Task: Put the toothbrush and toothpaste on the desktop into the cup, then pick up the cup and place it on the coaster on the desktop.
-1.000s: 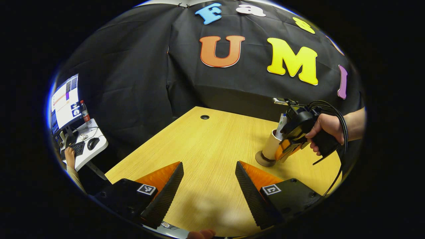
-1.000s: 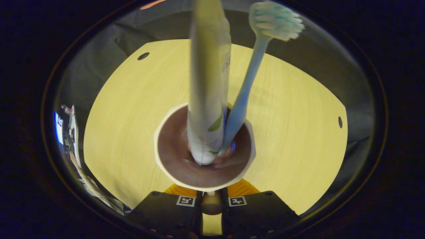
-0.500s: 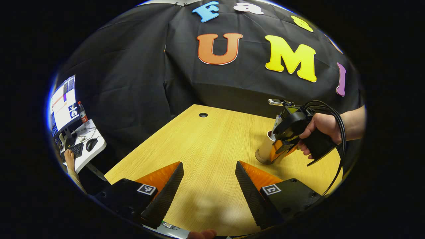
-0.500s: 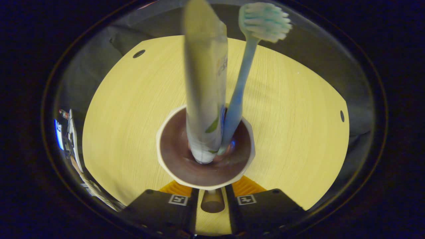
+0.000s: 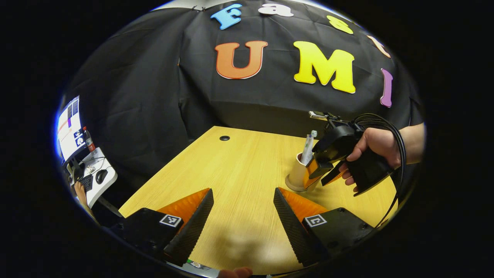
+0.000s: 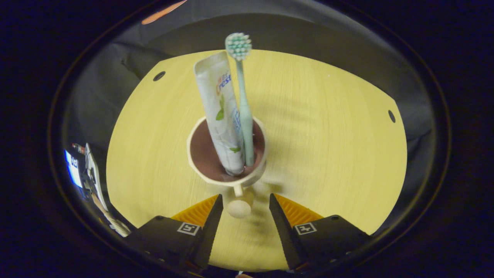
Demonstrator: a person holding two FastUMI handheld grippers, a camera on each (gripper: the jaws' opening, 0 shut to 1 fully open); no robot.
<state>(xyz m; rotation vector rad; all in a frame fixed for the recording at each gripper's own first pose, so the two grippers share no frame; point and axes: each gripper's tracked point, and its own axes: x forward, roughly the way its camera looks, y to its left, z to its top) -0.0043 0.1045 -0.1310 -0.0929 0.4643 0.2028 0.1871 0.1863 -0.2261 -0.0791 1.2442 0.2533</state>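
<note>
Evidently released: the right gripper (image 6: 242, 216) stands with jaws spread, gripping nothing, either side of the cup's (image 6: 227, 175) handle. Cream outside, brown inside, the cup rests on the coaster (image 5: 292, 187), toothpaste (image 6: 222, 116) and toothbrush (image 6: 243, 104) upright inside. Nearer, the left gripper (image 5: 243, 220) idles wide open over the desktop (image 5: 231, 170).

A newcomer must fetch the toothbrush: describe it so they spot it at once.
On the pale wooden desktop stands a cream ceramic cup with a brown inside. Two things stand in it: the slim mint-green toothbrush tipped with bristles, beside the wider, flat white toothpaste tube.
</note>
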